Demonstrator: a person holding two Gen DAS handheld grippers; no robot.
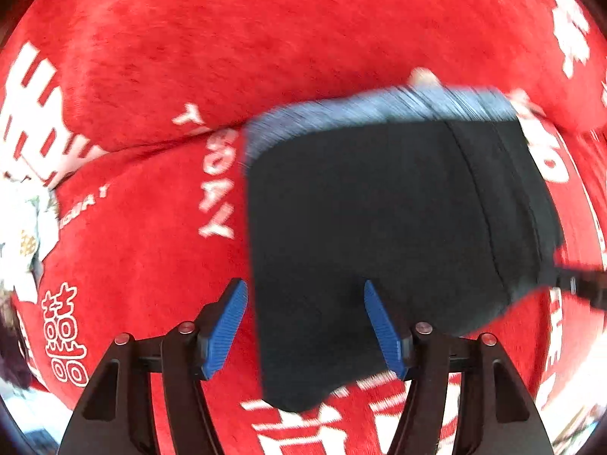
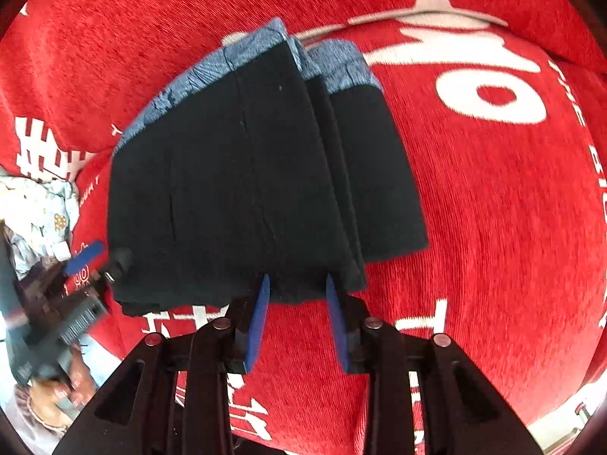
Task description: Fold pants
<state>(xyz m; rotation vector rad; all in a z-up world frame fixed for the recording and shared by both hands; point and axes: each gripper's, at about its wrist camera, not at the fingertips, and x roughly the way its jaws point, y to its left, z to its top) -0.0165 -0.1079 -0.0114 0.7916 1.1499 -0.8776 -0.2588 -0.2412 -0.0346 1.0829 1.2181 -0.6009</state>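
The folded black pants lie on the red cloth. The left gripper is spread over their near edge, gripping nothing. The right gripper is half-parted at their near edge; grip unclear.

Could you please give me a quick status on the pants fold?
Left gripper open above the pants' near edge. Right gripper open at the folded stack's corner, nothing pinched. Pants folded, lying on red blanket. Nothing in the way.
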